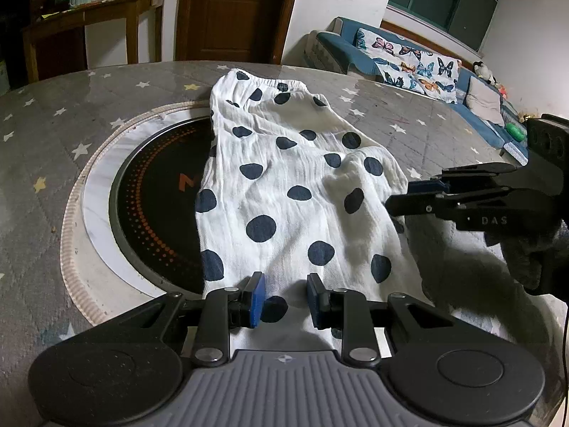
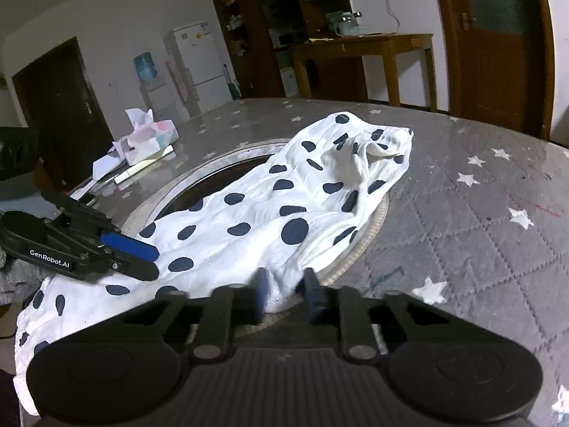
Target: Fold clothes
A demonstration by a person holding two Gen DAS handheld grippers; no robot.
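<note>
A white garment with navy polka dots (image 1: 284, 178) lies lengthwise on the grey star-patterned table (image 1: 53, 135), its elastic waistband at the far end. My left gripper (image 1: 286, 297) is open over the near end of the cloth, a dot between its blue pads. My right gripper (image 1: 398, 196) comes in from the right at the garment's side edge. In the right wrist view that gripper (image 2: 286, 291) is open, with a rumpled fold of the garment (image 2: 284, 206) between its fingers. The left gripper (image 2: 156, 261) hovers over the left part of the cloth.
A round black hob (image 1: 153, 206) set in a pale ring sits in the table's middle, half under the garment. A tissue box (image 2: 149, 138) and papers lie at the far left edge. A blue sofa (image 1: 409, 60) and a wooden side table (image 1: 106, 10) stand beyond.
</note>
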